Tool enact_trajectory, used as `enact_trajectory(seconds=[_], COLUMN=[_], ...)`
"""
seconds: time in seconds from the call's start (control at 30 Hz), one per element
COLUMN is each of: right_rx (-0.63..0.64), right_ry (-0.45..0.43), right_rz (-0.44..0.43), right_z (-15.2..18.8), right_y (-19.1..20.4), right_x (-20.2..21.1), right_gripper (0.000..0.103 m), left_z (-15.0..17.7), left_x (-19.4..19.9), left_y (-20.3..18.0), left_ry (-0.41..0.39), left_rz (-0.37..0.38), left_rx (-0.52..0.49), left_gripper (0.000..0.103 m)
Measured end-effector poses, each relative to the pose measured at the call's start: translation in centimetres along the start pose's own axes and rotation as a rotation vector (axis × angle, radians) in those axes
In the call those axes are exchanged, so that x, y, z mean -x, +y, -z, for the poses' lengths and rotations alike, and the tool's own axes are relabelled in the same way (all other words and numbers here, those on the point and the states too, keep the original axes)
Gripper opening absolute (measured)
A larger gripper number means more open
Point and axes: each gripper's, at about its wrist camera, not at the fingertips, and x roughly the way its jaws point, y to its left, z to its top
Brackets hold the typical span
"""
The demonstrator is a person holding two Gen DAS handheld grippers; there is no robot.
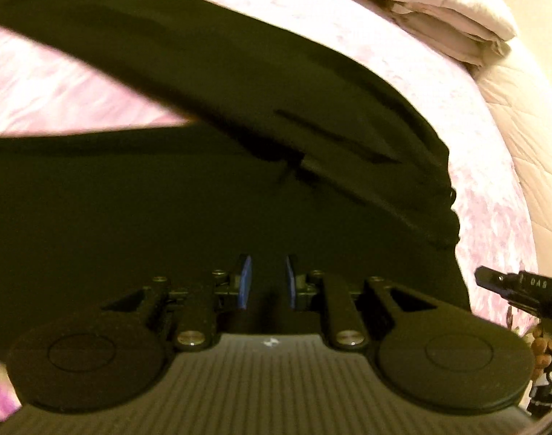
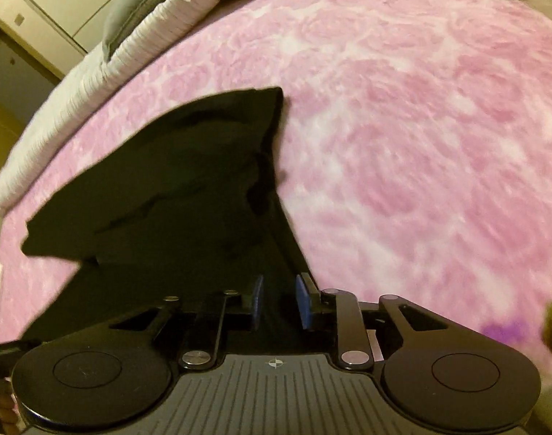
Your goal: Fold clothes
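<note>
A black garment (image 1: 203, 90) lies spread on a pink fluffy bed cover (image 1: 40, 90). Its near part rises up to my left gripper (image 1: 268, 282), whose blue pads (image 1: 245, 282) stand close together with dark cloth between them, shut on it. In the right wrist view the same black garment (image 2: 167, 166) runs from a far corner down to my right gripper (image 2: 280, 301). Its taut right edge leads in between the blue pads (image 2: 303, 301), which are shut on the cloth. My right gripper (image 1: 511, 286) also shows at the right edge of the left wrist view, held by a hand (image 1: 540, 348).
Folded beige bedding (image 1: 457, 11) lies at the far right of the bed. A white ruffled pillow (image 2: 131, 47) and a grey cushion (image 2: 138, 3) lie along the bed's far left side, with cupboard doors (image 2: 40, 0) behind. The pink cover (image 2: 421, 145) stretches wide to the right.
</note>
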Motion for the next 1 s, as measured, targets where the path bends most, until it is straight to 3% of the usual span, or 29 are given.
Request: enact_trajectory(seconds=[0.17,0.37,0.7,0.9,1.0], right_rx=[-0.079,-0.131,-0.186,-0.156,-0.198], right_ry=[-0.027,-0.036,-0.008,0.005,0.008], right_rz=[-0.055,-0.059,-0.062,-0.101,-0.139], right_z=[-5.3,-10.0,-14.6,-15.6,-16.0], right_y=[-0.3,-0.9,-2.7,-3.4,-4.3], right_x=[-3.8,-8.1,-12.9,-13.1,-13.3], right_gripper=[0.025,0.025,0.026,0.029,0.031], left_z=[-4.1,-8.6,-15.1,-16.7,-17.0], left_x=[-2.3,-4.5,-8.1,-9.1,-9.5], left_y=[-0.2,0.3,1.5,1.8,2.1], left_ry=[0.007,0.017,0.022,0.044,0.049], left_rz=[0.033,0.013,0.001,0.033,0.033], left_rx=[-0.007,-0.048,-0.061,-0.076,-0.076], left_gripper=[0.015,0.015,0.015,0.015,0.015])
